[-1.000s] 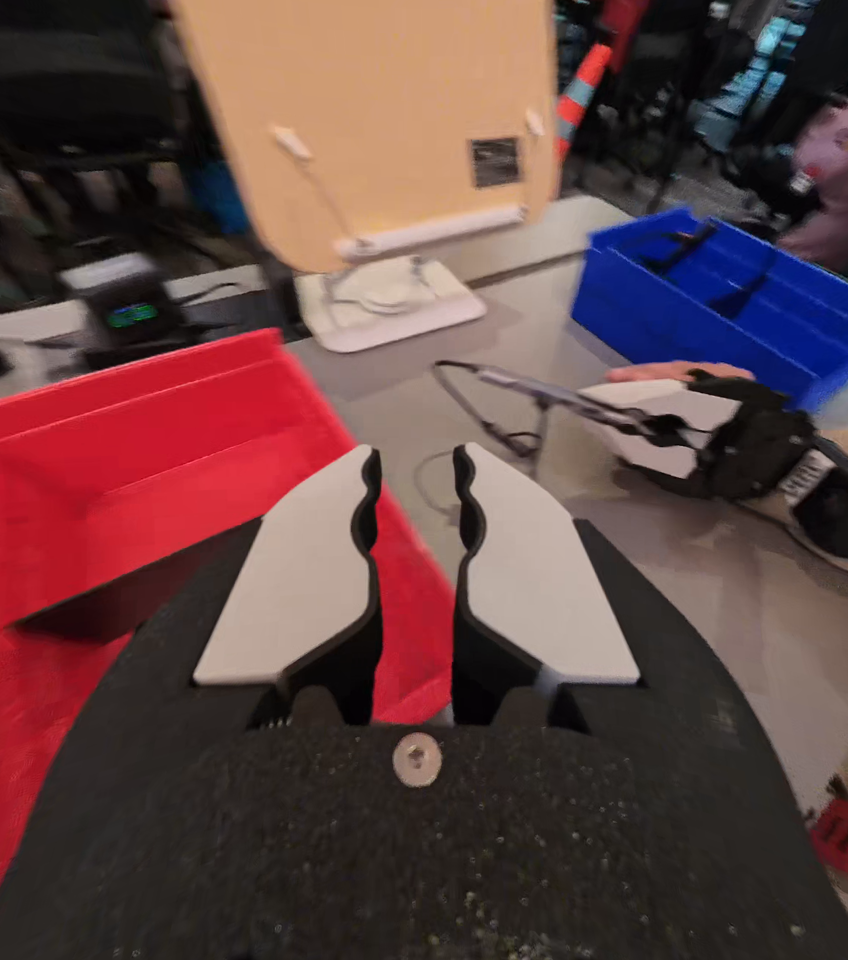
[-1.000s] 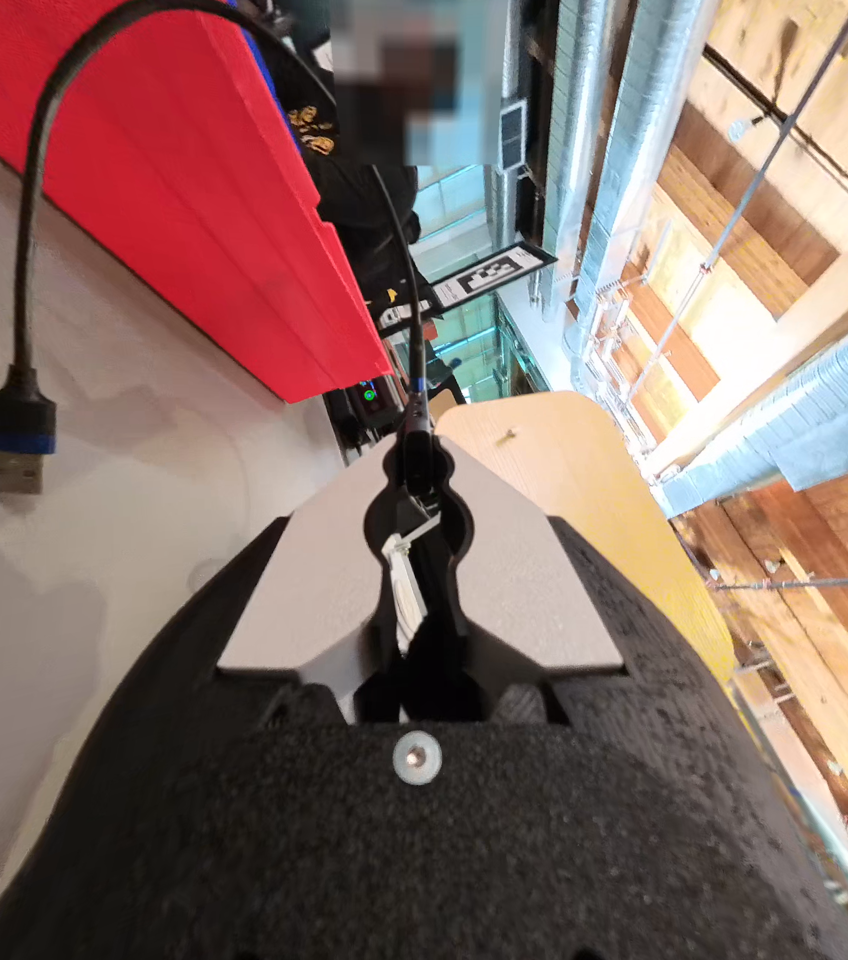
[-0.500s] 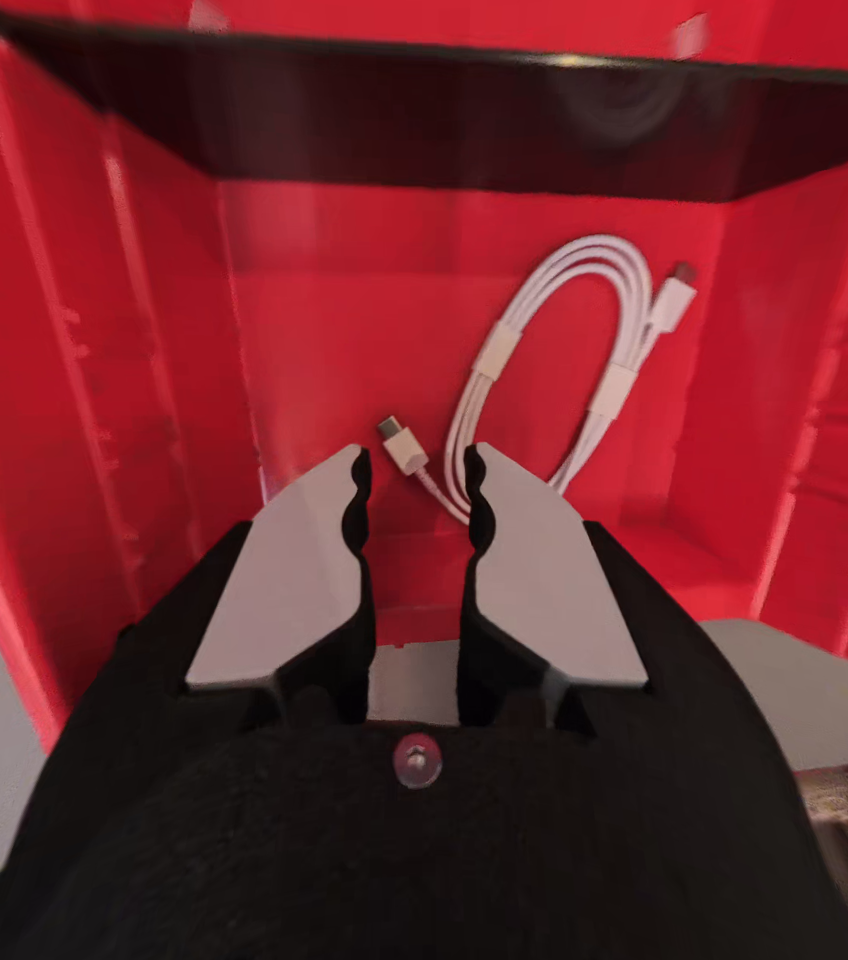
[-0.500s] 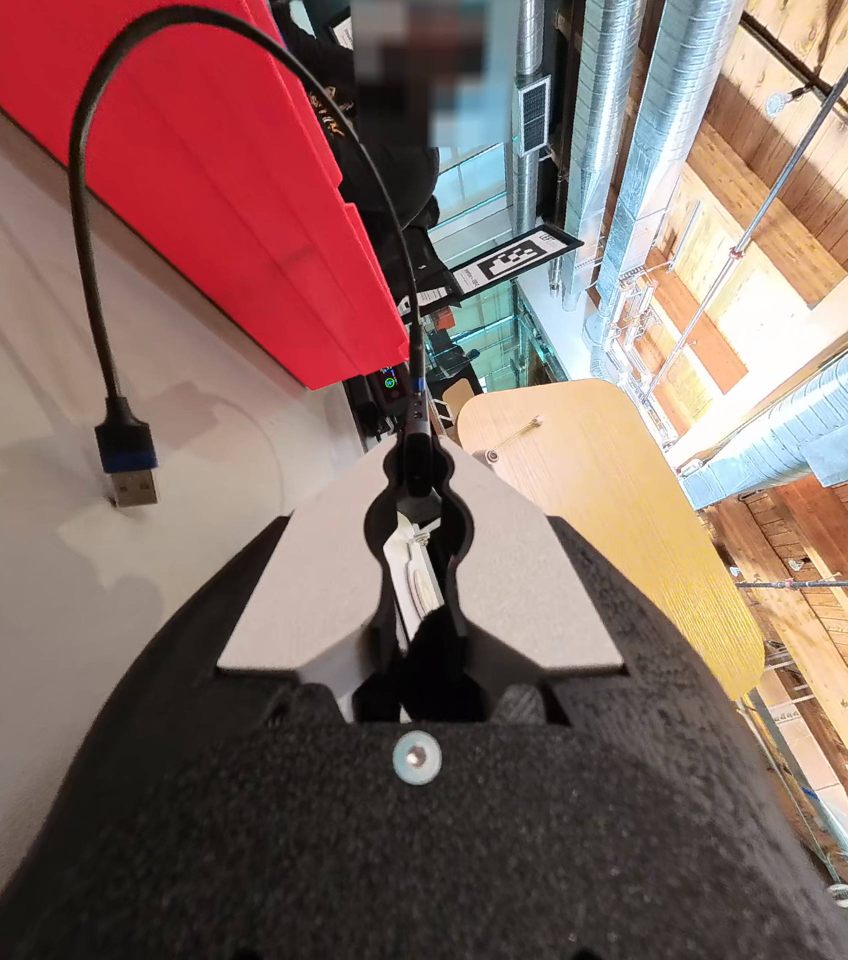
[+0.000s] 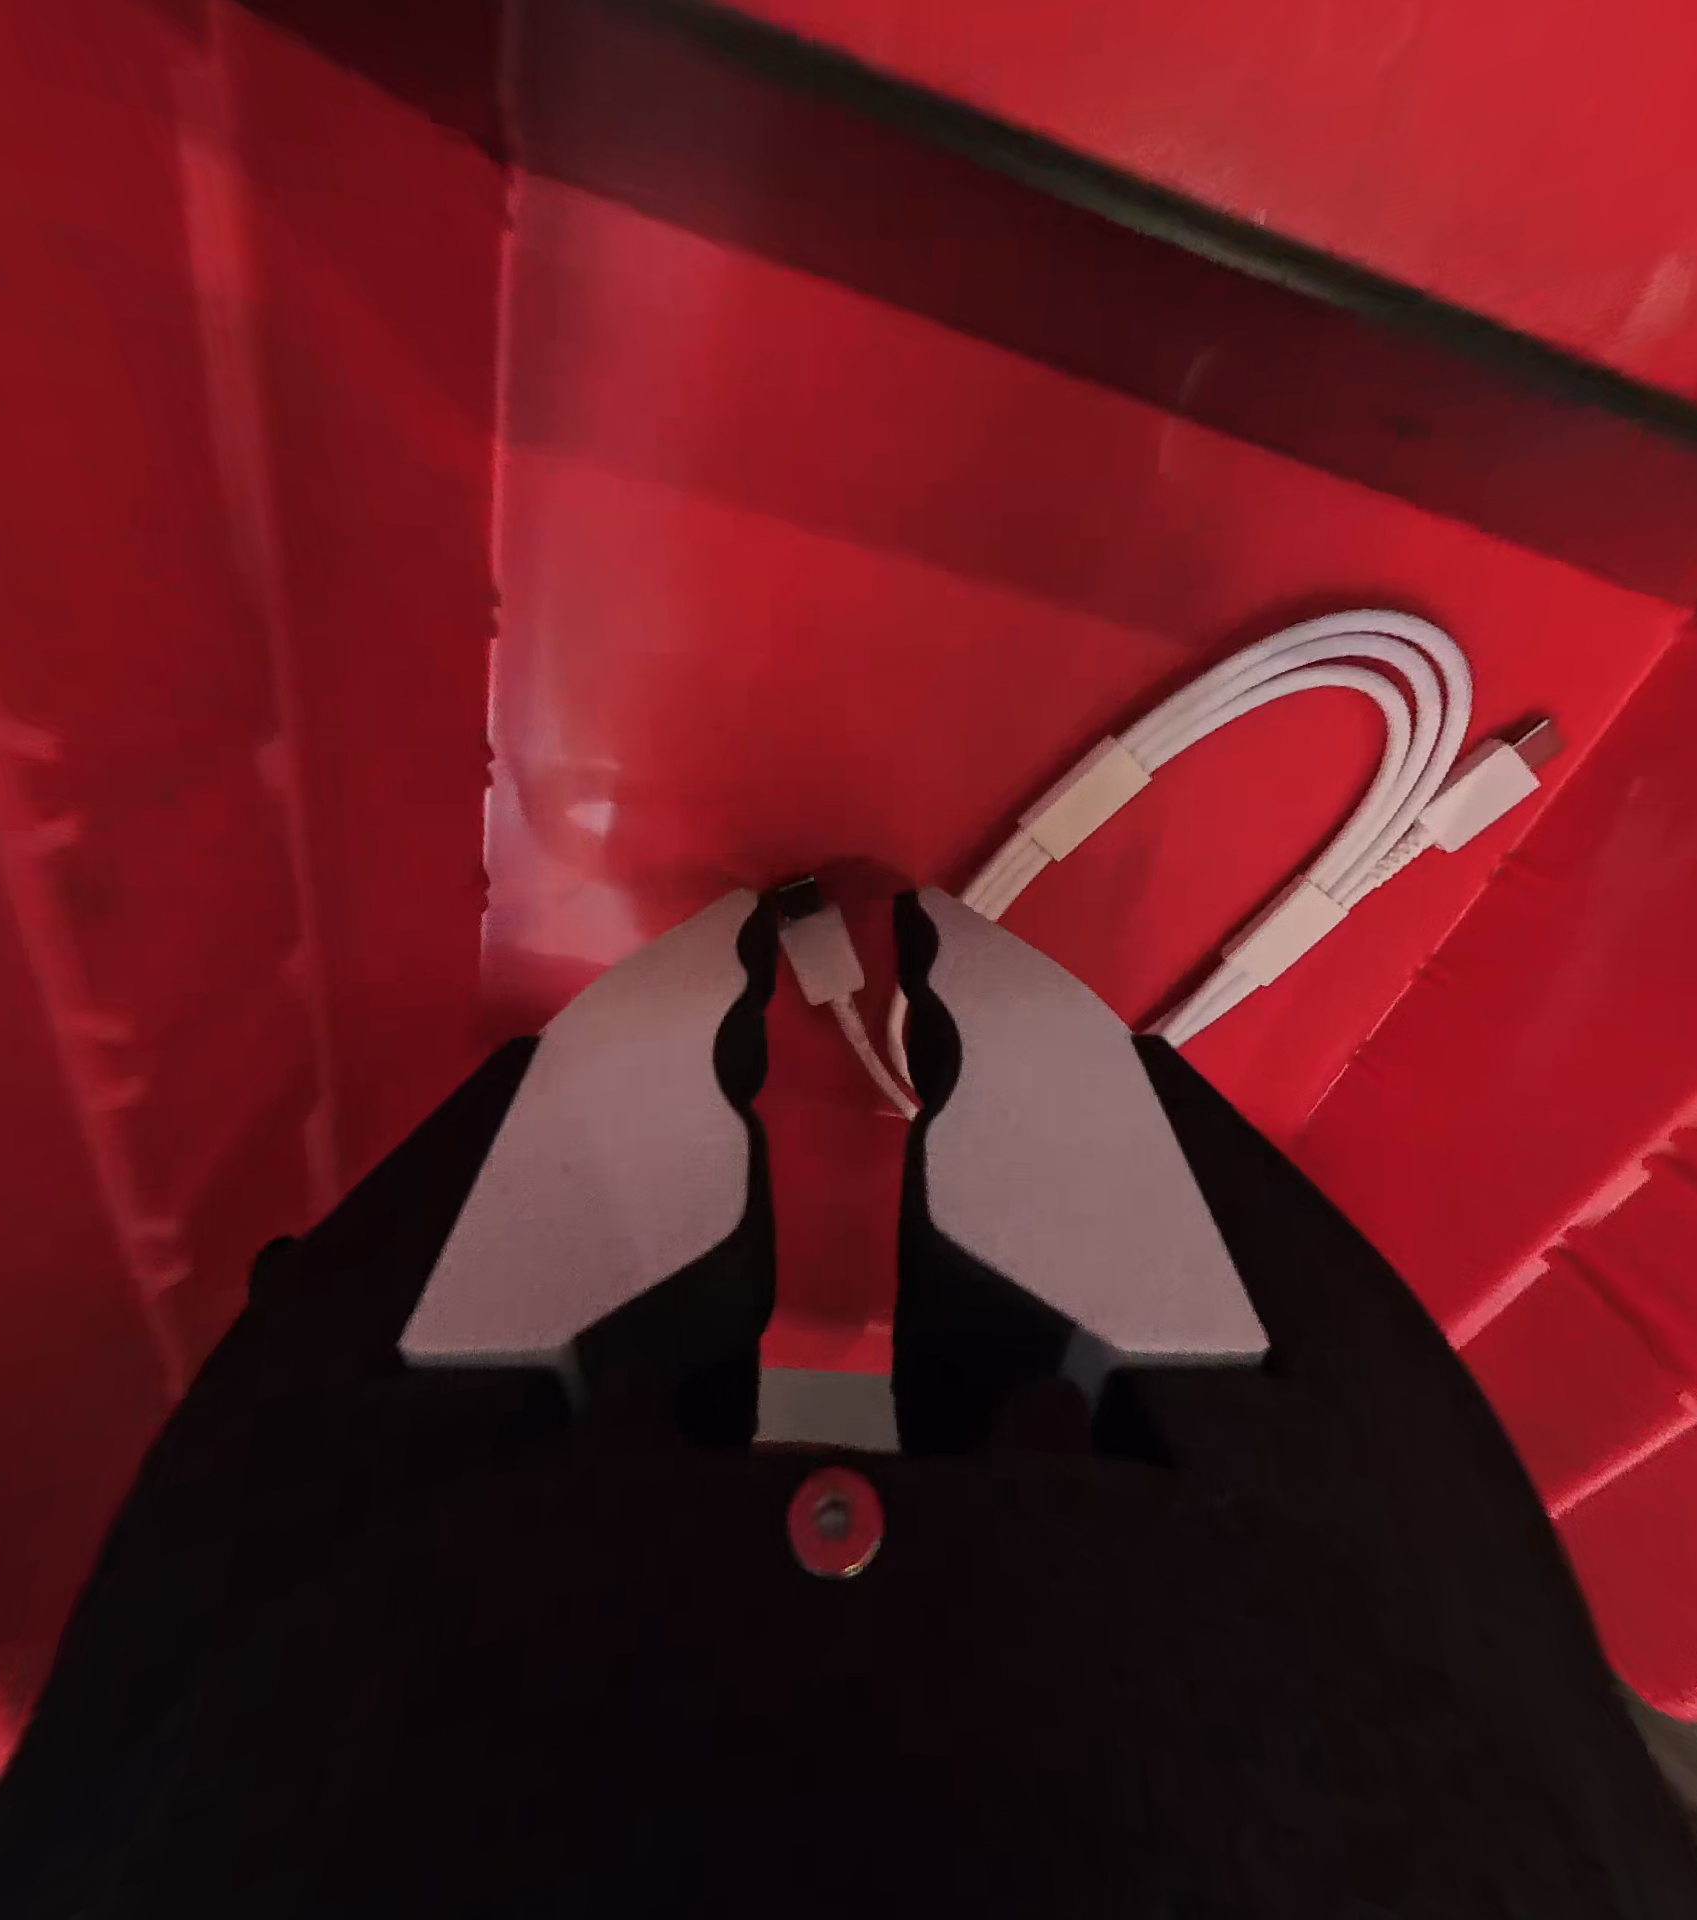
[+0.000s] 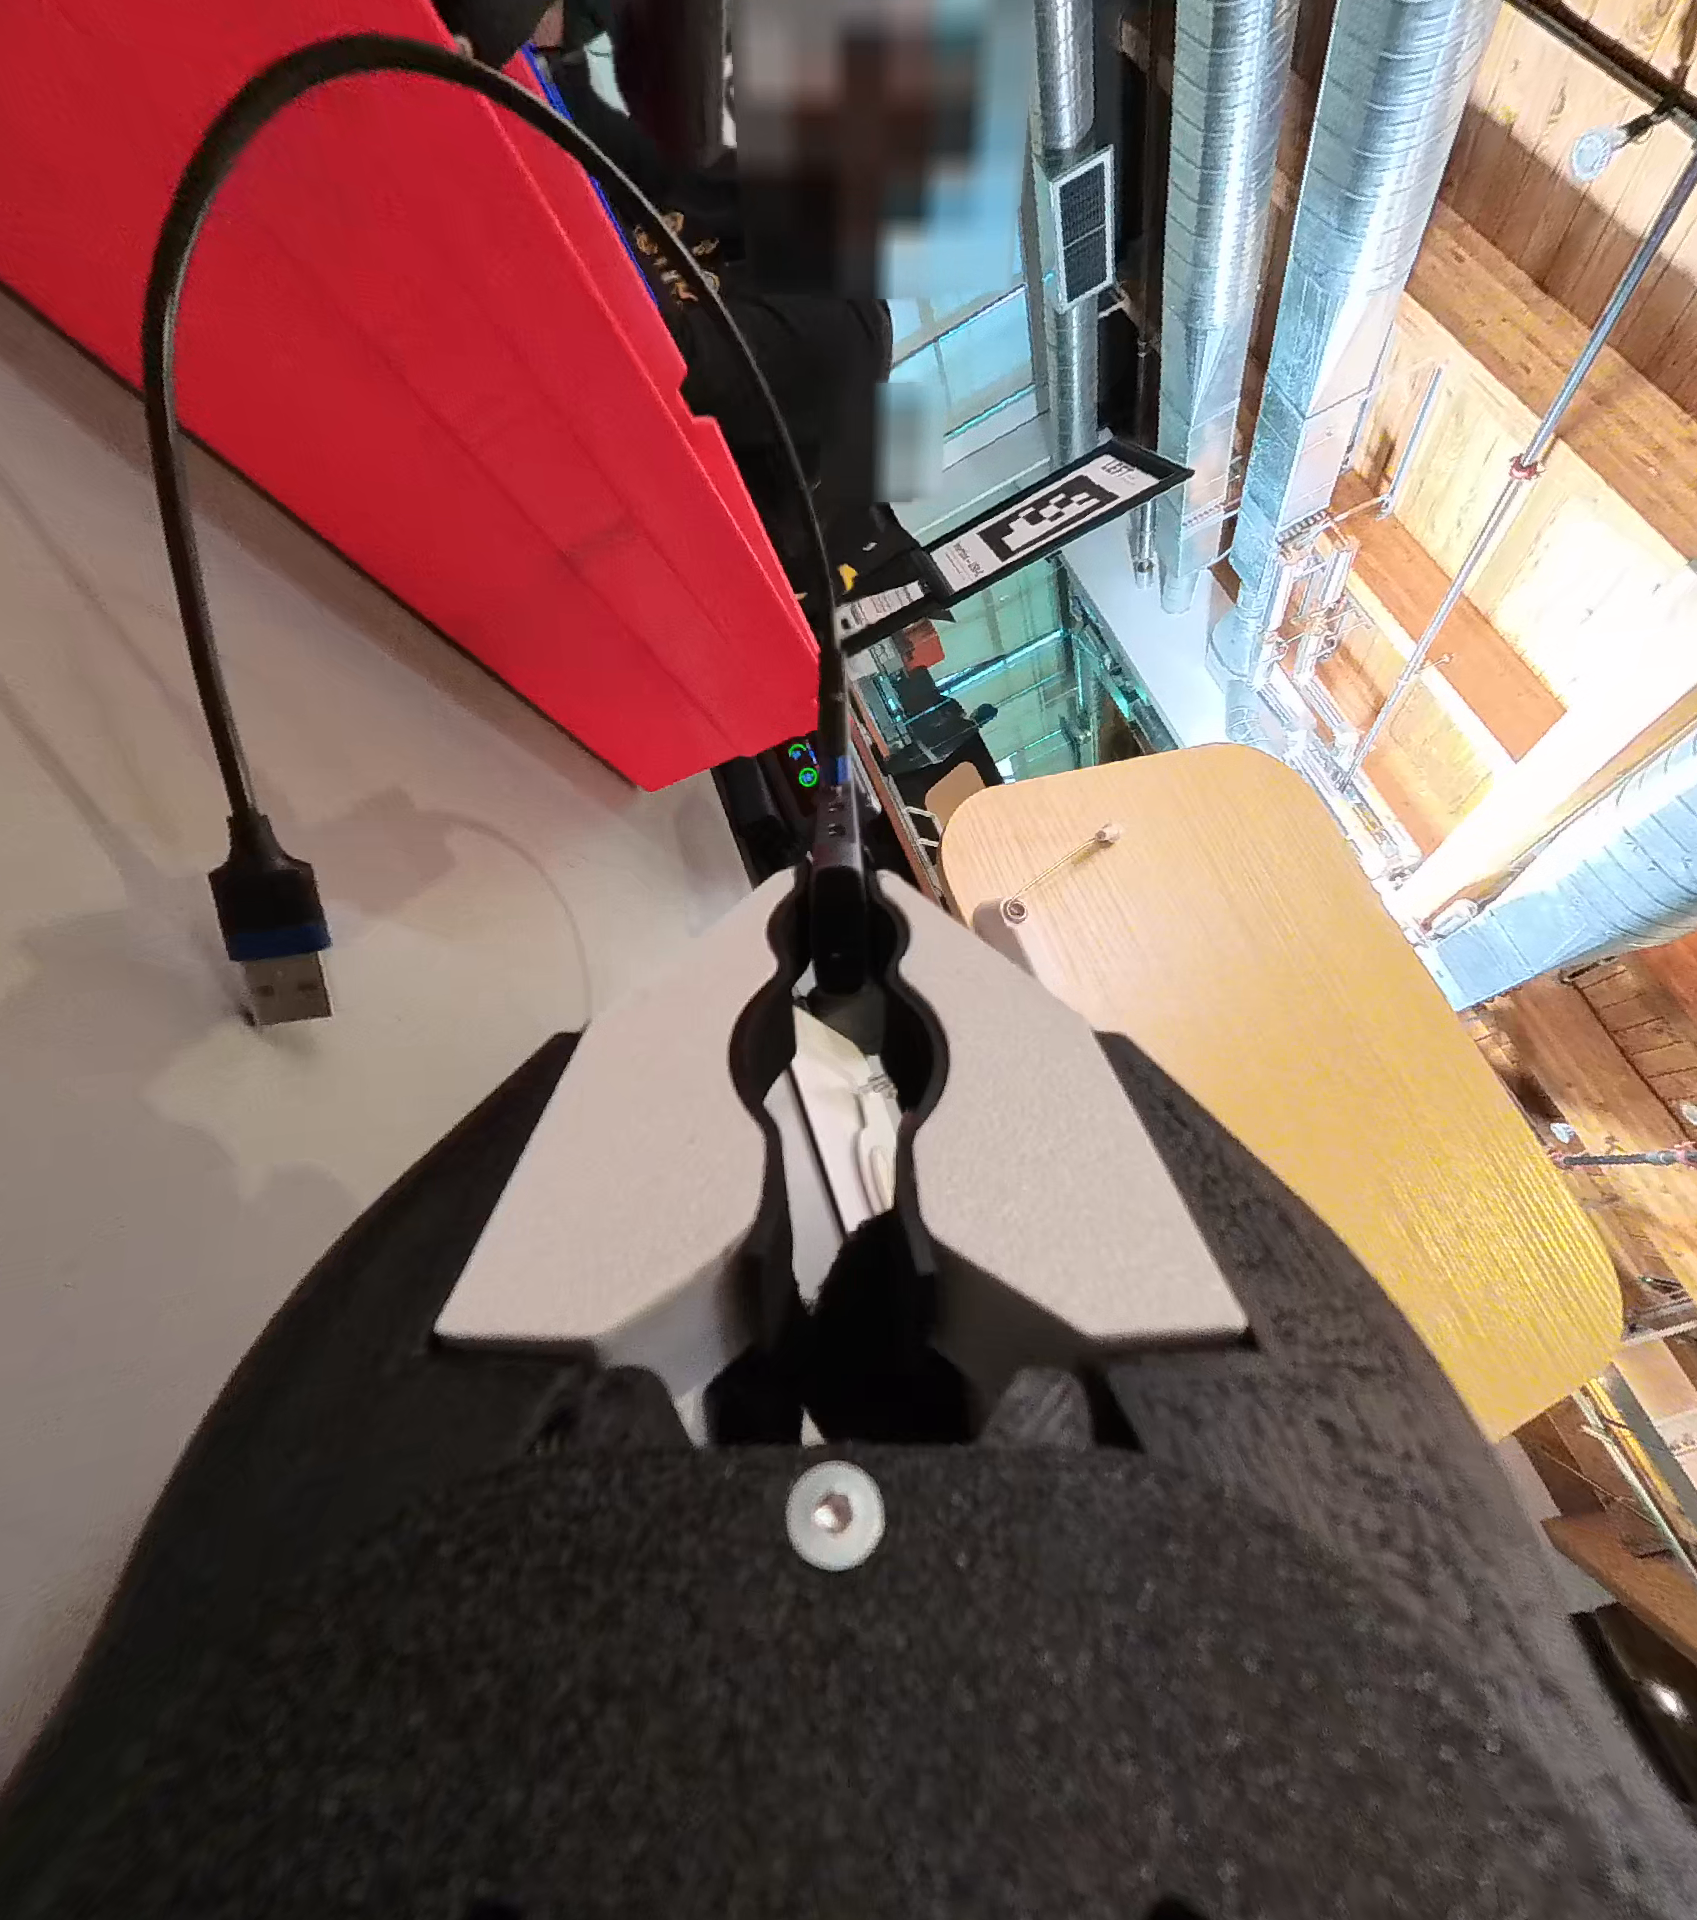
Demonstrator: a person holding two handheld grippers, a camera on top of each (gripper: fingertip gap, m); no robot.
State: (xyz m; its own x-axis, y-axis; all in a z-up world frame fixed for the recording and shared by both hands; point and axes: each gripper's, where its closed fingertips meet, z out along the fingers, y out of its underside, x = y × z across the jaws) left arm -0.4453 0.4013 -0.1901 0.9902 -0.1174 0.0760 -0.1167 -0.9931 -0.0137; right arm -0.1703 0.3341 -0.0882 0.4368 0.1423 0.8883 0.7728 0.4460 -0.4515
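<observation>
Red plastic fills the left wrist view: the left gripper reaches down into a deep red plastic bin, its two grey fingers apart with a clear gap between them. A bundled white charging cable lies on the bin floor to the right, its loops bound by two pale bands. One white plug end of that cable sits in the gap between the fingertips, close to the left finger; whether either finger touches it cannot be told. The other plug lies at the far right of the bundle, near the bin's right wall. A dark divider strip crosses the bin on the far side.

In the right wrist view the right gripper is turned on its side and clamped on the connector of a thin black USB cable. The cord arches up and leftward, and its free blue-banded metal plug hangs close to the pale grey tabletop. The outside of the red bin runs along the far left. A light wooden panel stands to the right, with silver ducts and timber ceiling boards beyond.
</observation>
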